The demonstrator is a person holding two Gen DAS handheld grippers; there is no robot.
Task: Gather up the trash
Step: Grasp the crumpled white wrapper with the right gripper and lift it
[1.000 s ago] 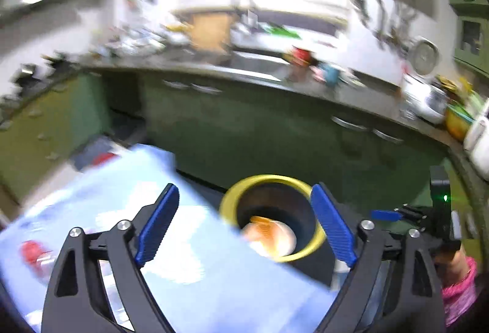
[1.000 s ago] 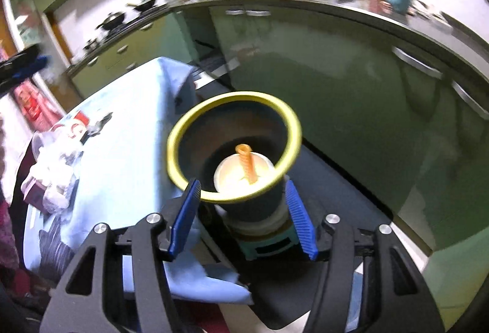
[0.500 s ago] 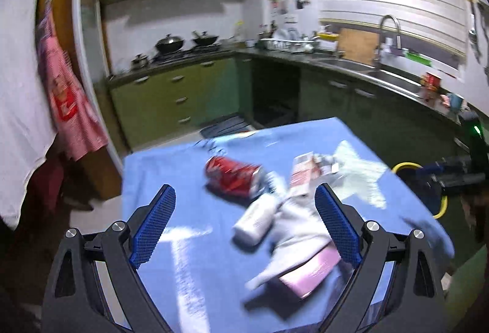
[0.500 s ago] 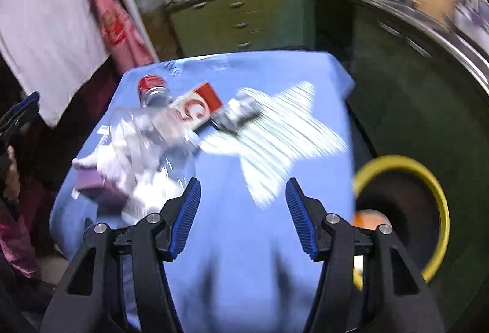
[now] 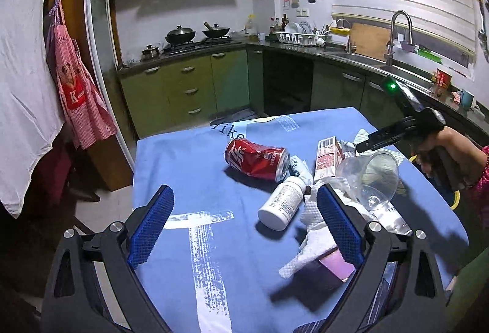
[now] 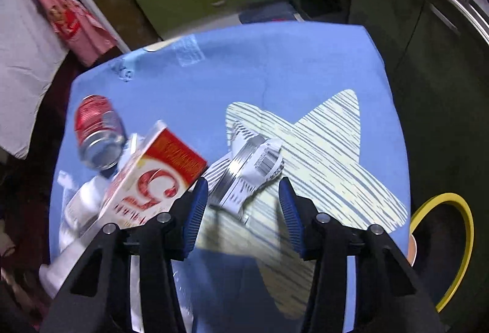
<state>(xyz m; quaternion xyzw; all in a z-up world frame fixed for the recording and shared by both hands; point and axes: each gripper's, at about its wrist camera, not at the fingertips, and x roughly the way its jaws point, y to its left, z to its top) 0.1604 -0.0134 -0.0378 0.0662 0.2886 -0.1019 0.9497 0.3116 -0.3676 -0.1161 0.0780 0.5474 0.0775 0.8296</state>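
While poised above the blue tablecloth (image 5: 189, 180), left gripper (image 5: 244, 229) spread wide, nothing between the blue pads. Right gripper (image 6: 243, 212) angled steeply down, jaws just narrowed yet still parted, straddling the near end of a crumpled silver wrapper (image 6: 250, 171) with a barcode; pads not pressing on it. Trash heaped at 3 o'clock of the cloth in the left wrist view: dented red Coca-Cola can (image 5: 256, 160) on its side with Chinese script, white pill bottle (image 5: 282, 203) with tiny unreadable print at its 5 o'clock, red-and-white carton (image 5: 327, 157) bearing a barcode, clear plastic cup (image 5: 371, 180) tipped over, white paper towel (image 5: 314, 229). Large red "5" on that carton in the right wrist view. Letters "ike" printed on the cloth at 12 o'clock of the can. Yellow-rimmed bin (image 6: 452, 247) off the table at 4 o'clock, right wrist view. Pink apron (image 5: 78, 97) marked "K" at 9 o'clock.
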